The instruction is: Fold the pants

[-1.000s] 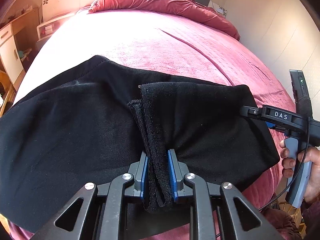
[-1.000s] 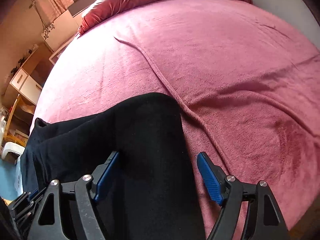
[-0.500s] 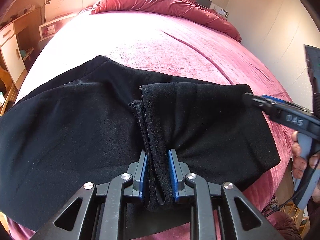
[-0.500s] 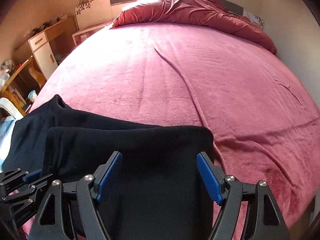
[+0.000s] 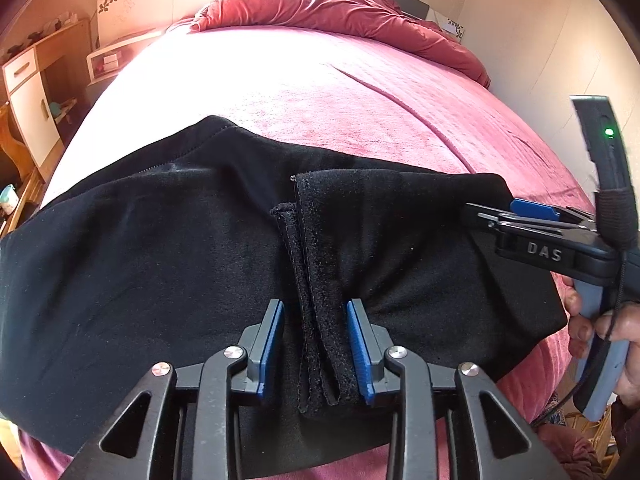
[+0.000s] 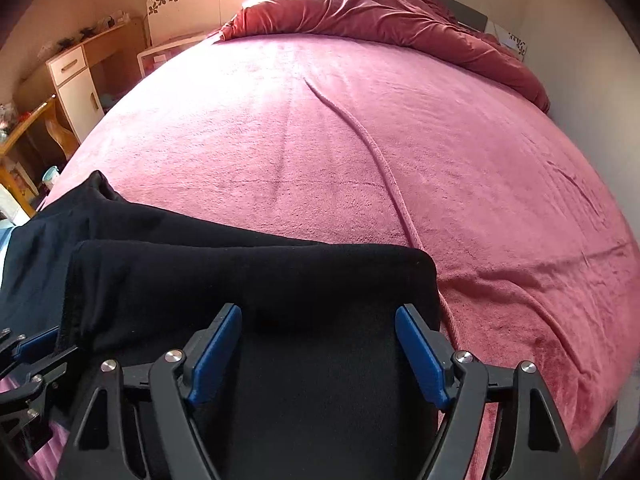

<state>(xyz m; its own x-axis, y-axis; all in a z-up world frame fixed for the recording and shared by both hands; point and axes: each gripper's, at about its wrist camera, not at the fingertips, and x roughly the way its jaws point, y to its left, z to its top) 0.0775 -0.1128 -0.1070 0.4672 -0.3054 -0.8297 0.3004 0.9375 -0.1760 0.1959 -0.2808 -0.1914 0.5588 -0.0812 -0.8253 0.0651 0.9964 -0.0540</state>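
Note:
Black pants (image 5: 160,260) lie folded across the near edge of a pink bed (image 5: 360,100). My left gripper (image 5: 314,320) straddles a bunched strip of hem (image 5: 320,264). Its jaws are opening: the left pad stands clear of the cloth and the right pad only brushes it. My right gripper (image 6: 318,320) hovers open over the folded right end of the pants (image 6: 260,280), with nothing pinched. It also shows in the left wrist view as the right gripper (image 5: 532,216), held by a hand (image 5: 600,328). The left gripper (image 6: 28,344) shows at the lower left of the right wrist view.
A crumpled red duvet (image 6: 380,12) is heaped at the head of the bed. A long ridge (image 6: 380,160) creases the blanket. A wooden desk with white drawers (image 6: 76,76) stands left of the bed, and a pale wall (image 5: 540,40) runs along its right side.
My left jaws have spread and let go of the bunched hem, which stays between them. My right gripper has rolled level above the right end of the pants.

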